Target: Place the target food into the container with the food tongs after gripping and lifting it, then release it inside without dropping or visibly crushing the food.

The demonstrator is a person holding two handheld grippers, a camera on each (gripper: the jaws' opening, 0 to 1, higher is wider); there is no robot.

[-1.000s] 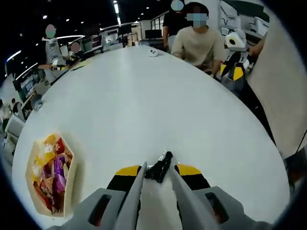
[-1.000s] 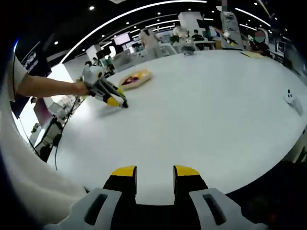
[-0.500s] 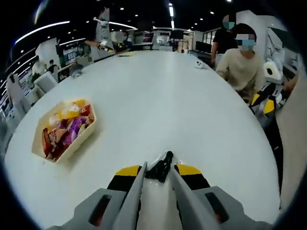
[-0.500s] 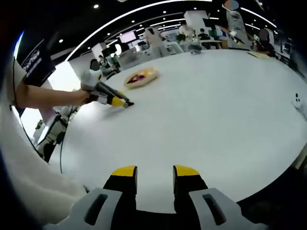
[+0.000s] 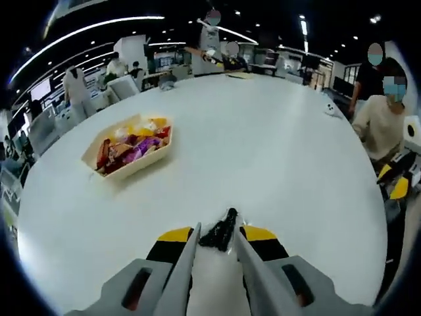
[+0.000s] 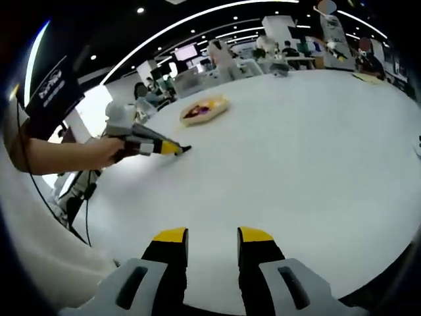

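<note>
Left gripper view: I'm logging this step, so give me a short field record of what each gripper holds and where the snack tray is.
left gripper: shut on a small black item
right gripper: open, nothing between the jaws
snack tray: on the white table, ahead and left of the left gripper
tray contents: colourful wrapped snacks
tongs: cannot tell

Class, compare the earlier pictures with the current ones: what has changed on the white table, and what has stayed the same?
The left gripper, still shut on the black tongs, has swung round to face the snack tray, as both views show. The tray has not moved on the white table. The right gripper stays open and empty.
</note>
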